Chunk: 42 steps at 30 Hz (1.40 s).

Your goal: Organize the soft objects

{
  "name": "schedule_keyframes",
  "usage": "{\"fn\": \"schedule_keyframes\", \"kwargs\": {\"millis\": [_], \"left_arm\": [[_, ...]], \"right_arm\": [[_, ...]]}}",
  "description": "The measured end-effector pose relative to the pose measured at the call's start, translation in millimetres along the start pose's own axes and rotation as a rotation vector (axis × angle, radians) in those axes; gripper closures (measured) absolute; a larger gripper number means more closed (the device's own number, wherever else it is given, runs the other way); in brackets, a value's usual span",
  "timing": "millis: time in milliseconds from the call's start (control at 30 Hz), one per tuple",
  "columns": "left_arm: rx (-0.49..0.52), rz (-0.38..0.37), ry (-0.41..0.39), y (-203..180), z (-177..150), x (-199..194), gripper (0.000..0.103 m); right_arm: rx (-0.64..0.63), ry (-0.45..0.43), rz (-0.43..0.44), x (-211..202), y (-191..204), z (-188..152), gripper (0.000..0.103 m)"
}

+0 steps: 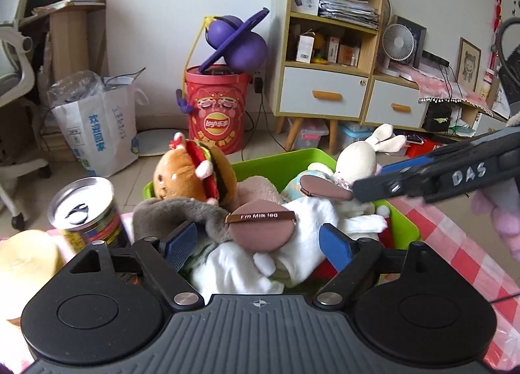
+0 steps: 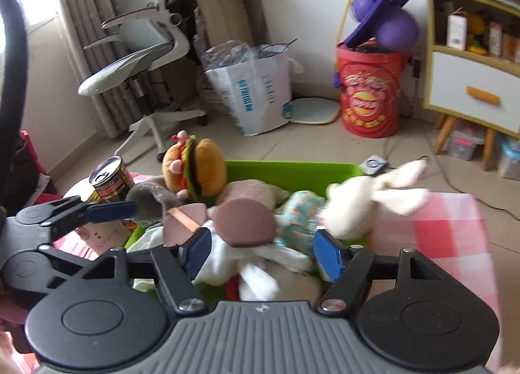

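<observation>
A green bin (image 1: 403, 227) (image 2: 292, 169) on the pink checked table holds soft things: a burger plush (image 1: 191, 172) (image 2: 195, 172), a white rabbit plush (image 1: 357, 156) (image 2: 354, 208), a grey plush (image 1: 182, 214), white cloth (image 1: 305, 221) and two brown powder puffs (image 1: 260, 227) (image 2: 247, 224). My left gripper (image 1: 260, 244) hangs open just above the pile, with nothing between its blue fingers. My right gripper (image 2: 261, 253) is open over the pile too; in the left wrist view it (image 1: 373, 185) reaches in from the right beside the rabbit.
A metal can (image 1: 87, 211) (image 2: 110, 179) stands left of the bin, with a yellow round thing (image 1: 26, 257) nearer. Beyond the table are a paper bag (image 1: 100, 133), a red Lay's bucket (image 1: 217, 107), a wooden shelf unit (image 1: 325, 48) and an office chair (image 2: 146, 48).
</observation>
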<state>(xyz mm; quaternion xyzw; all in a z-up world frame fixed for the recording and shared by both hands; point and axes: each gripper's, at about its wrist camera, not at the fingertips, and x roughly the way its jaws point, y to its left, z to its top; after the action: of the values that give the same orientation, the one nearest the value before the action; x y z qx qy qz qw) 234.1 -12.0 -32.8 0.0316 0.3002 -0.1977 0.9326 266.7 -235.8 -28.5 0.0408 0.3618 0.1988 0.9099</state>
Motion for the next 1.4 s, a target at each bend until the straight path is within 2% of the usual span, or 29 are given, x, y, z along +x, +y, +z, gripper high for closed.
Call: {"fn": "schedule_keyframes", "kwargs": {"millis": [100,167,333,600,800,967,1167,1400], "left_arm": [[-0.014,0.021,0.003,2,-1,-20,0.017],[-0.030,0.043,0.005,3,-5,-36,0.011],[-0.086,0.089,0.040,5,-21,-74,0.006],[-0.117,0.160,0.094,-7,-53,-130,0.005],[-0.173,0.168,0.123,-20,-73,-161,0.005],[-0.201,0.213,0.154,-34,-86,-176,0.005],[-0.238,0.223,0.180,-42,-101,-187,0.005],[-0.300,0.225,0.192,-41,-101,-188,0.005]], "right_arm": [[0.037,-0.015,-0.035,-24,-10,-5,0.056],[0.076,-0.024,-0.052,-40,-17,-10,0.054],[0.155,-0.031,-0.057,-77,-21,-36,0.051],[0.196,-0.018,-0.079,-119,10,-81,0.050],[0.190,0.010,-0.127,-138,46,-104,0.050],[0.199,0.014,-0.152,-149,77,-117,0.046],[0.177,-0.005,-0.172,-153,105,-131,0.042],[0.164,-0.002,-0.197,-155,121,-133,0.036]]}}
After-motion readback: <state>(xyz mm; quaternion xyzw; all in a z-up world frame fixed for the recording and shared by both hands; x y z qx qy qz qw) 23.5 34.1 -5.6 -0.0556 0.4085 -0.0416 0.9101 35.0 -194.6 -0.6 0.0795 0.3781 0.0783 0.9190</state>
